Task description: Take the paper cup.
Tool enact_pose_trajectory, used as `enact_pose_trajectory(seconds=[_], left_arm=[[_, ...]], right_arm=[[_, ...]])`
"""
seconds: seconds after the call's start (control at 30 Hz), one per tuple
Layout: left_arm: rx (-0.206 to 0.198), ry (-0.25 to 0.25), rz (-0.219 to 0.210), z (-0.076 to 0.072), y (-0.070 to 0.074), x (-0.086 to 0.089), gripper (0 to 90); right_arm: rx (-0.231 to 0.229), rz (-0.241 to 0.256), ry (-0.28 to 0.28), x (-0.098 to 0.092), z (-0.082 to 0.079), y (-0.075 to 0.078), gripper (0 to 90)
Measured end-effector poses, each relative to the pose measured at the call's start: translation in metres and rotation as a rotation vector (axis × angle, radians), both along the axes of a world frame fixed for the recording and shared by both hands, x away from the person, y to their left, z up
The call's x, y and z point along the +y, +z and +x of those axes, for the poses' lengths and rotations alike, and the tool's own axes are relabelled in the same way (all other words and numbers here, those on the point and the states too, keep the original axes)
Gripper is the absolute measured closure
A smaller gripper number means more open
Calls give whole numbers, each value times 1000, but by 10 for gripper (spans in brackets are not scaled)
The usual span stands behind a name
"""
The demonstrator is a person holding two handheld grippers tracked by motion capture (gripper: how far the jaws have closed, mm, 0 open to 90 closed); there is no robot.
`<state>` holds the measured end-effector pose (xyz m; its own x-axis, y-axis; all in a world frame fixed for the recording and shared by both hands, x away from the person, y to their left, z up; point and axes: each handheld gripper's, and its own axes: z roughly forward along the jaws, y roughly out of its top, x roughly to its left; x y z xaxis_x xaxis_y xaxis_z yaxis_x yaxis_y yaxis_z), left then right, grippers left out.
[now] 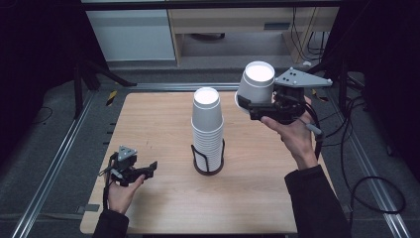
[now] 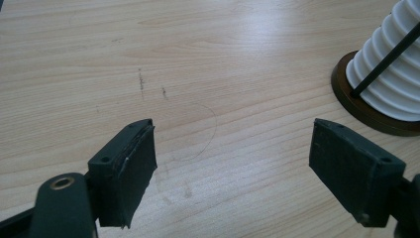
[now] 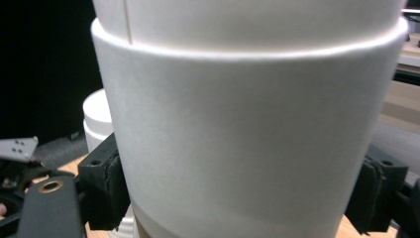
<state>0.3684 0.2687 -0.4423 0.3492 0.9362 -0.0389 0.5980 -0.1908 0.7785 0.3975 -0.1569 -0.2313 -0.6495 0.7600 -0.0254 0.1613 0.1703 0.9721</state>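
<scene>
Right gripper [image 1: 257,101] clamped on one white cup [image 1: 256,87], up in the air, above the table [image 1: 163,124] and off to the right of the stack [image 1: 208,131]. Cup held upside down, bottom up, a bit tilted, so its long line runs almost straight up and down. Seen up close in the right gripper view, with the cup [image 3: 247,124] squeezed between both black jaws. Stack standing upright in a dark holder [image 1: 208,166] near the middle of the table, also bottoms up. Held cup well apart from the stack top, higher and to the right; probably either just lifted off it or meant to go onto it, cannot tell which. To go back on: move left and down, keep the cup straight over the stack. Left gripper [image 1: 143,171] low, just over the table, jaws wide apart, holding nothing, left of the holder [image 2: 369,111]. Right hand much nearer to the stack top.
</scene>
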Motion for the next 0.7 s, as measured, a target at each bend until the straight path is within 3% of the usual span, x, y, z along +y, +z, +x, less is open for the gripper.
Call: enact_pose_trajectory(seconds=[0.4, 0.7], left_arm=[[-1, -28, 5, -1, 1, -4, 180], [-5, -61, 10, -2, 2, -9, 180]], right_arm=[[27, -67, 7, -17, -9, -29, 163], [79, -93, 43, -27, -14, -64, 163]])
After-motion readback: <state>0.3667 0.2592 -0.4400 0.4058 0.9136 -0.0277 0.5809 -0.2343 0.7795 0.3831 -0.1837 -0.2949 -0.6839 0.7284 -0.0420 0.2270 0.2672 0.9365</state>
